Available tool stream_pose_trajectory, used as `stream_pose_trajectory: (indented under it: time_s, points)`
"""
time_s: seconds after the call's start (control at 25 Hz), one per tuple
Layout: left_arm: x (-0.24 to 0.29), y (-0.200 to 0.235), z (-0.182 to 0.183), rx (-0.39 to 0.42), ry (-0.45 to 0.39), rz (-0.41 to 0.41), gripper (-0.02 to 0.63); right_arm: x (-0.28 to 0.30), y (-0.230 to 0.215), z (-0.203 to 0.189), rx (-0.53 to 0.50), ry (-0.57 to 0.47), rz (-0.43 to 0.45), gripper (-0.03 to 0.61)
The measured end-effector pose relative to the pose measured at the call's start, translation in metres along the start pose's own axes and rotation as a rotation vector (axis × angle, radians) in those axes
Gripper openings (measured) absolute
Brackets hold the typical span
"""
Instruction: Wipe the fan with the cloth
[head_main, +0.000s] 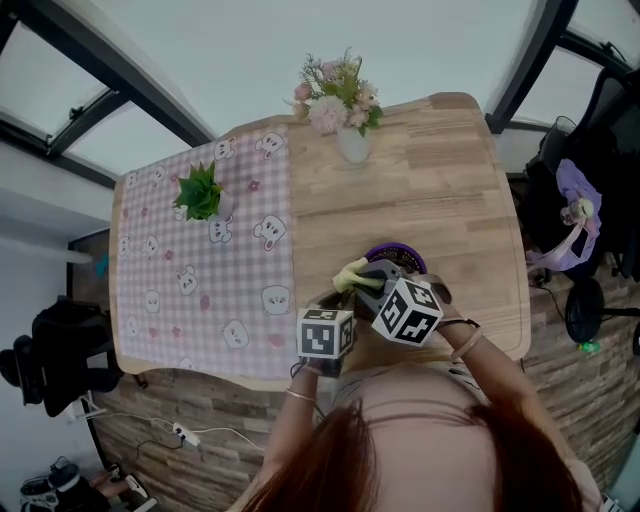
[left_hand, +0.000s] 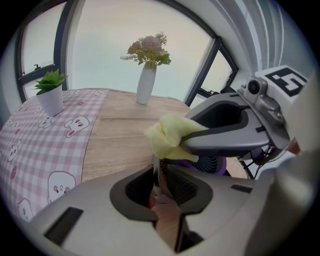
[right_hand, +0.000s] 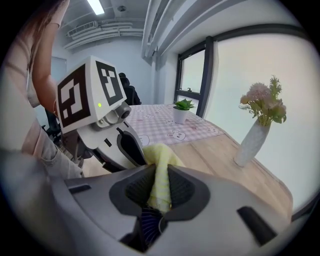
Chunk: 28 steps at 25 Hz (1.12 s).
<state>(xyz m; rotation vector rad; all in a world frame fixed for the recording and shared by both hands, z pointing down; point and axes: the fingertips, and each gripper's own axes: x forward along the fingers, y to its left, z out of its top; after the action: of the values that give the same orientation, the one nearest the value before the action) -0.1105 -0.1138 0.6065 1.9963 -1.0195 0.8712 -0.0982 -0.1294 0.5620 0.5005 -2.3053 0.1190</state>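
The right gripper (right_hand: 159, 182) has its fingers clenched on a soft pale-yellow cloth (right_hand: 160, 157), which bunches up out of them in a loose fold. Just under it, at the lower centre of the head view, sits the small round purple fan (head_main: 396, 257) on the wooden surface (head_main: 440, 180). The left gripper (left_hand: 162, 175) has its fingers drawn nearly together on a thin pale strip (left_hand: 156, 169); whether that is part of the fan I cannot tell.

The cloth looks limp and light, so it will drag and fold rather than push. The fan looks light enough to skid or tip under a wipe, and its slatted grille could snag. Its rim or base seems the safer hold.

The fan stands close to the surface's lower edge. Bare wood lies open above it, up to the white vase of flowers (head_main: 350, 140). The pink checked tablecloth (head_main: 200, 270) and small potted plant (head_main: 200, 192) lie well apart at the left.
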Motion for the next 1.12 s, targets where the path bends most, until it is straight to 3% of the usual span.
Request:
stream_pose_trajectory:
  time_s: [0.32, 1.12]
  points:
    - [0.001, 0.001, 0.001, -0.011, -0.014, 0.012, 0.074, 0.010, -0.003, -0.007, 0.027, 0.035, 0.009, 0.063]
    - [0.002, 0.002, 0.002, -0.026, -0.017, 0.004, 0.072, 0.013, -0.035, -0.011, 0.125, 0.065, -0.077, 0.063]
